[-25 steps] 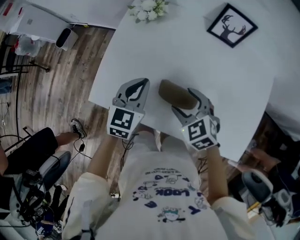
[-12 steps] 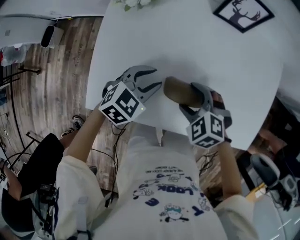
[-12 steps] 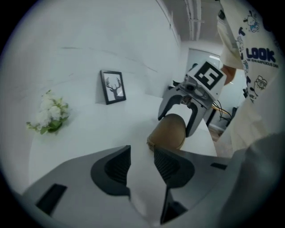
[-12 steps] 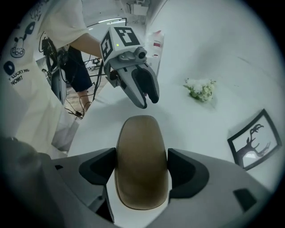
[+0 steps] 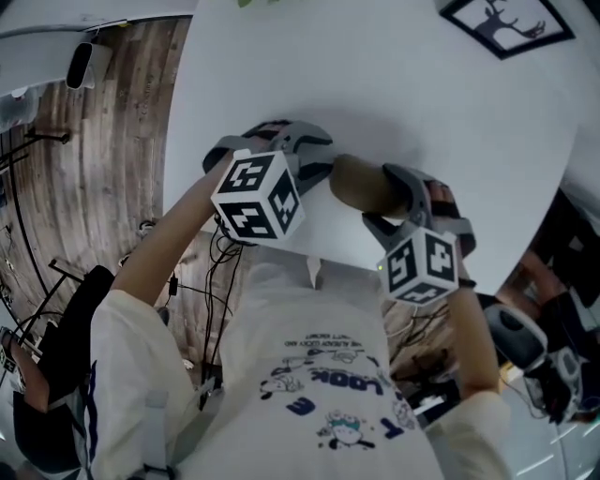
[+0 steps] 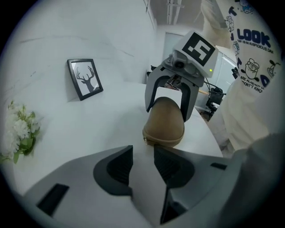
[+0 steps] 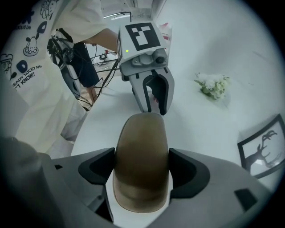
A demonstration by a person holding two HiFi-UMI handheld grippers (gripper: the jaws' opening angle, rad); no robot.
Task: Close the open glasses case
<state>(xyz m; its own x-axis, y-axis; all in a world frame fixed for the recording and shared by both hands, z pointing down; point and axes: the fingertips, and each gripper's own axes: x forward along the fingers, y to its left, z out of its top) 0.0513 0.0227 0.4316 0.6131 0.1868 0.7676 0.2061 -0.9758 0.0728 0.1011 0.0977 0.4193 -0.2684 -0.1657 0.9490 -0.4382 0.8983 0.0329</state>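
- Glasses case (image 5: 361,185) is lying closed on the white table (image 5: 422,94). It is sitting just ahead of the left claw's tips and reaching right into the right claw.
- Left claw (image 5: 314,157) is pointing down at the table with its jaws released. They have just been opening, a narrow gap is showing, and nothing is sitting between them.
- In the head view its marker cube (image 5: 258,197) is covering most of its body, so only the finger ends are peeking out beyond it.
- Its tips are coming right up to the case's rounded end, but no view is settling whether they are touching it.
- A thin seam is running round the case's low edge in the left gripper view. The hinge side is not showing anywhere.
- Right claw (image 5: 384,199) is straddling the other end, grasping the glasses case. Its jaws have just been easing wider, yet both pads (image 7: 107,164) are lying against the long sides with no gap showing.
- That claw's body is hiding the case's near end in the head view.
- Beyond the right claw, a framed deer picture (image 5: 506,23) is being cut off by the top edge of the head view.
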